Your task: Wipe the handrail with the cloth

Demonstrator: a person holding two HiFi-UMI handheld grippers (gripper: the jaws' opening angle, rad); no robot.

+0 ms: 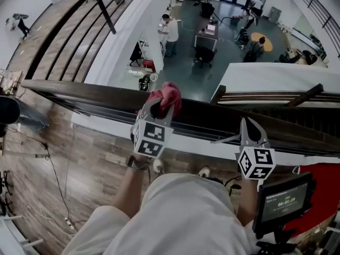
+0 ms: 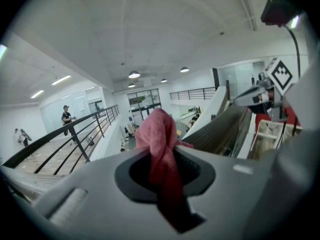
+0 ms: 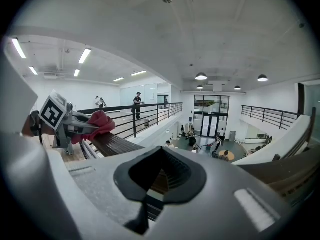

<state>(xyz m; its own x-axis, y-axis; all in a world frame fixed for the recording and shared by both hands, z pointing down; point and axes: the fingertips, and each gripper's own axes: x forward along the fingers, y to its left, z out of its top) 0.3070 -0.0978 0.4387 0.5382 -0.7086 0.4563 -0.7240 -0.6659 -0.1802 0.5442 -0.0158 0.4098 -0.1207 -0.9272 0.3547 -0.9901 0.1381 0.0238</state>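
Observation:
A pink-red cloth [image 1: 168,95] is bunched between the jaws of my left gripper [image 1: 159,108], which is shut on it. The cloth rests against the top of the dark wooden handrail [image 1: 79,93], which runs across the head view. In the left gripper view the cloth [image 2: 159,134] sticks up out of the left gripper [image 2: 165,170], with the handrail [image 2: 222,129] stretching away to the right. My right gripper [image 1: 249,127] is shut with nothing in it, held over the rail's near side further right. The right gripper view shows the right gripper [image 3: 160,180], the handrail [image 3: 116,145] and the cloth [image 3: 96,122].
Beyond the rail is a drop to a lower hall [image 1: 204,36] with desks and people. A black metal railing [image 1: 69,20] borders a walkway at the upper left. A small screen [image 1: 281,200] and a red object [image 1: 319,187] sit at my lower right. Cables [image 1: 53,163] lie on the wood floor.

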